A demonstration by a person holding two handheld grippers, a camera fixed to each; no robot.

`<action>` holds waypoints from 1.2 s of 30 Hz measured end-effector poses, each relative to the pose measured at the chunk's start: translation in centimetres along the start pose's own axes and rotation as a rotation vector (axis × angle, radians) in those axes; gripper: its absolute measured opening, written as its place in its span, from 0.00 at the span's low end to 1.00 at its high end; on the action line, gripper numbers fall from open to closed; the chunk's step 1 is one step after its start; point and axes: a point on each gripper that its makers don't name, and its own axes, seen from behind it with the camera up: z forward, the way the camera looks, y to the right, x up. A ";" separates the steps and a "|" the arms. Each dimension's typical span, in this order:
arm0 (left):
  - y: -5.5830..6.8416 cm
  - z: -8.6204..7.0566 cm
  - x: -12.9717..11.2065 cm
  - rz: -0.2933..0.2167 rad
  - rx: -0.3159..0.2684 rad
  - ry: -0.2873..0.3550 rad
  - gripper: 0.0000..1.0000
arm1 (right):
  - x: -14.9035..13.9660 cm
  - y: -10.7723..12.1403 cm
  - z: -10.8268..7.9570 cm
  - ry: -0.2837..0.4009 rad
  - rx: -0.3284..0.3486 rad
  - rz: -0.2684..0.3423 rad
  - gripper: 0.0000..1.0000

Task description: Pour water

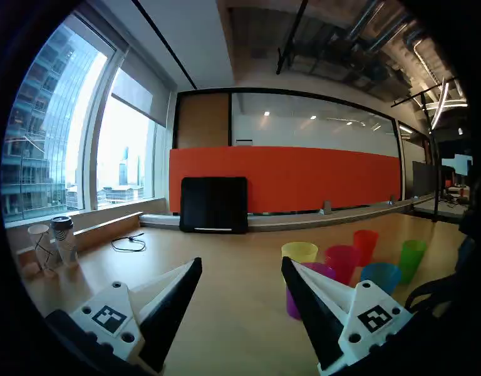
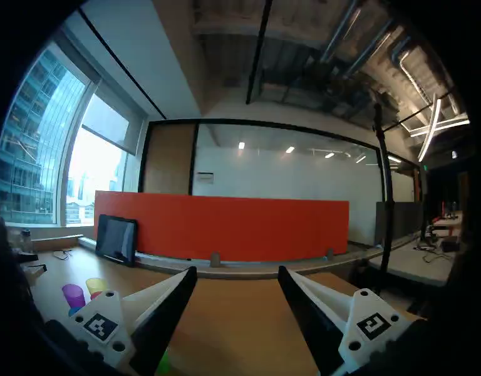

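I have the left gripper (image 1: 240, 262) with its two white-and-black fingers spread wide; nothing sits between them but the bare light wooden tabletop (image 1: 240, 326). The task's things, a cluster of coloured plastic cups, stand at the lower right of the left gripper view, just past the right-hand finger. The yellow plastic cup (image 1: 299, 252) is nearest the centre; the purple plastic cup (image 1: 324, 271) is half hidden behind that fingertip; the magenta plastic cup (image 1: 342, 260), the red plastic cup (image 1: 366, 243), the blue plastic cup (image 1: 381, 276) and the green plastic cup (image 1: 411, 257) spread away to the right. Each one stands upright, long axis vertical, mouth pointing up; I cannot tell whether any holds water. At the centre a black flat tablet (image 1: 213, 205) leans against the long orange partition (image 1: 290, 178); at the lower left two paper cups (image 1: 64, 241) stand by the window, one with a dark lid.

In the right gripper view the right gripper (image 2: 236, 271) is likewise spread apart, gripping nothing; the cups show small at the lower left of the frame, the purple and yellow ones upright with mouths up, the rest partly hidden behind the left-hand finger.
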 end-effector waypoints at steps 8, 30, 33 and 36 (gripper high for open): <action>-0.1 0.0 0.0 0.001 -0.001 -0.001 0.96 | 0.3 0.7 -0.6 0.015 0.007 -0.031 1.00; -0.1 0.0 0.0 0.001 -0.001 -0.001 0.97 | -2.6 0.3 -0.4 0.027 0.035 -0.020 1.00; -0.1 0.0 0.0 0.001 -0.001 -0.001 0.97 | -3.9 0.6 -0.5 0.012 0.033 -0.007 1.00; 0.0 0.0 0.0 0.001 -0.001 -0.001 0.97 | -5.3 1.1 -0.4 -0.006 0.021 0.009 1.00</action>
